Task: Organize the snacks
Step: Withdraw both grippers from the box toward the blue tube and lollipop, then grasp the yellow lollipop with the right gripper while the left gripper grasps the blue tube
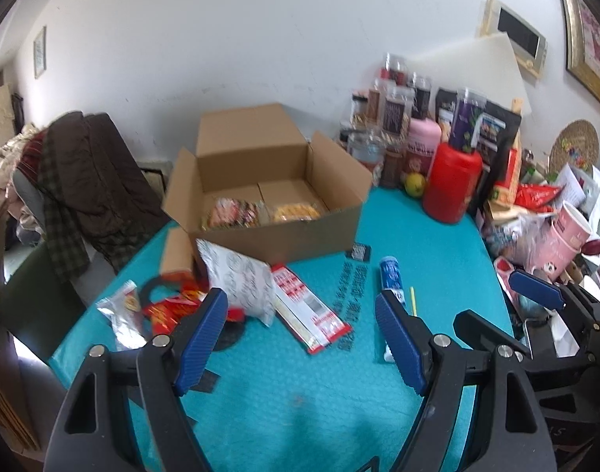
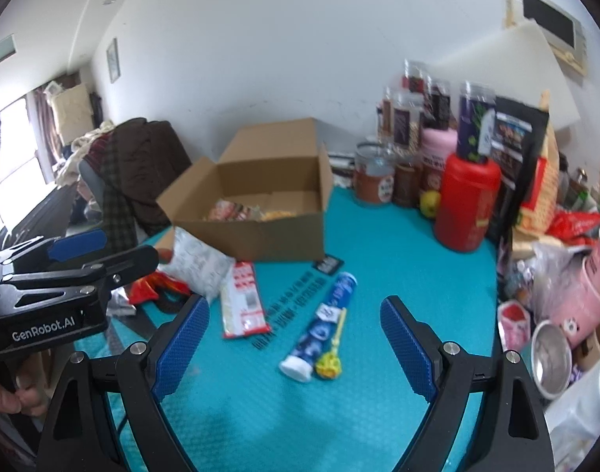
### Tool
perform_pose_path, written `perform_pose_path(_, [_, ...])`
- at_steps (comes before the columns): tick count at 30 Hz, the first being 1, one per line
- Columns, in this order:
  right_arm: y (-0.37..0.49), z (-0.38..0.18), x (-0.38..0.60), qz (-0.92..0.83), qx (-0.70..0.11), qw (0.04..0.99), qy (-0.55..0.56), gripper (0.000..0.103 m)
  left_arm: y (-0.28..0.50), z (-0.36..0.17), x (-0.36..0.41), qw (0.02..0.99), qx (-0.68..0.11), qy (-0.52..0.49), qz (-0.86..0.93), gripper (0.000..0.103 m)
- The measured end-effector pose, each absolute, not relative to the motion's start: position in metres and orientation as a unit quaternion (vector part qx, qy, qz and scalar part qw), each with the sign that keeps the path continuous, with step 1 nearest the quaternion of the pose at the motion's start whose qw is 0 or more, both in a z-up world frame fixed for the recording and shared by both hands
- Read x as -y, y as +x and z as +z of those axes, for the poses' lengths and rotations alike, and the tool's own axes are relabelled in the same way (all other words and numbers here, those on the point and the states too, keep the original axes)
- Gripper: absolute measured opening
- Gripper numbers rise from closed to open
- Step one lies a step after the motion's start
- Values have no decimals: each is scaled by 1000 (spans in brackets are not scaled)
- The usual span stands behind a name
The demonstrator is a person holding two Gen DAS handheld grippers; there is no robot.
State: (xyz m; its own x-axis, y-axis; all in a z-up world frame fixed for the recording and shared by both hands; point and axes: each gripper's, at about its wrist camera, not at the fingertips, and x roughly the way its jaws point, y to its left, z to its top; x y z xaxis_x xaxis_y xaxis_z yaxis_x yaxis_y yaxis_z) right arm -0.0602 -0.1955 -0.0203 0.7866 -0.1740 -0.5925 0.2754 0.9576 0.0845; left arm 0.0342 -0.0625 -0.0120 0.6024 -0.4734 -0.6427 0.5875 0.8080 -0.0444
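Holding snack packets (image 1: 256, 212), cardboard box (image 1: 276, 236) sits open.

A red canister (image 1: 451, 183) stands on the teal mat (image 1: 300, 385) covering the desk, with a pink jar (image 1: 422, 139) and clear lidded jars (image 1: 394, 102) behind it by the white wall (image 1: 221, 39). A yellow-green fruit (image 1: 415, 184) lies just beside the canister. Pink cups (image 2: 591, 275) lie stacked at the right. Dark clothes (image 1: 87, 173) hang over a chair at the left.

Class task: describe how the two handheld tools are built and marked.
Both the left tool and right tool have black angular plastic frames, silver pivot bolts and blue ribbed finger pads. The left tool's side carries white "GenRobot.AI" lettering.
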Motion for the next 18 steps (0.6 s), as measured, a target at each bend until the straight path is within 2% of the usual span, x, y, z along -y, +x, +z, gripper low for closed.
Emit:
perform_pose_path(7, [-58, -51, 219, -134, -339, 925, 108, 89, 38, -42, 89, 869, -369, 97, -315, 78])
perform_pose_path(18, [-52, -98, 249, -144, -388, 898, 148, 79, 48, -80, 110, 845, -409, 116, -326, 78])
